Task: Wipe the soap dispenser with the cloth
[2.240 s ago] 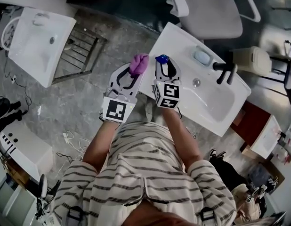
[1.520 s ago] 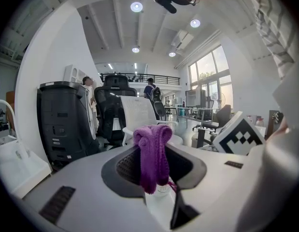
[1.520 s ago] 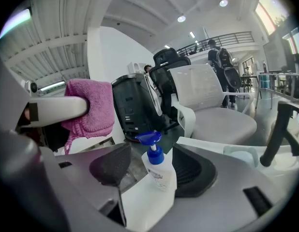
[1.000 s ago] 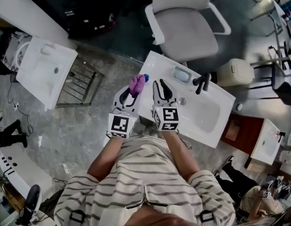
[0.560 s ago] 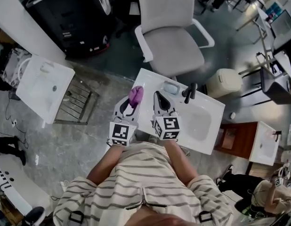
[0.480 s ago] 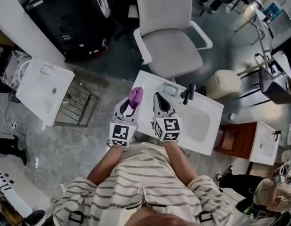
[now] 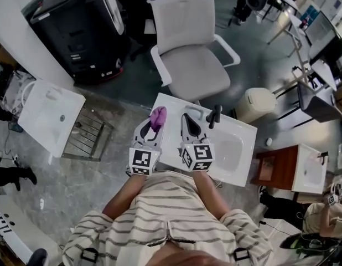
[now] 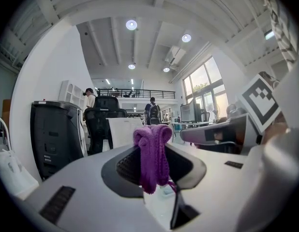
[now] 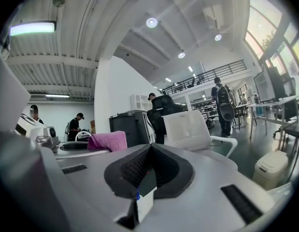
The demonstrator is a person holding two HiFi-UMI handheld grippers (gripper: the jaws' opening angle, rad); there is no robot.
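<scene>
My left gripper (image 7: 155, 121) is shut on a folded purple cloth (image 7: 157, 116), which sticks up between its jaws (image 8: 152, 157). Beside it, my right gripper (image 7: 187, 119) is shut with nothing between its pads (image 9: 150, 153). Both are held level above the near left corner of the white sink (image 7: 237, 146). The head view does not show the soap dispenser. Through the gap under the right jaws shows a small white piece with a blue spot (image 9: 140, 200); I cannot tell whether it is the dispenser.
A black faucet (image 7: 214, 115) stands at the sink's back edge. Behind the sink is a white office chair (image 7: 187, 54), with a black cabinet (image 7: 77, 32) to its left. A second sink (image 7: 46, 112), a floor grate (image 7: 85, 134) and a beige bin (image 7: 254, 104) are around.
Both grippers have risen above the sink, the cloth still in the left one. The right jaws have closed. The blue dispenser top seen beside the cloth a second ago no longer shows.
</scene>
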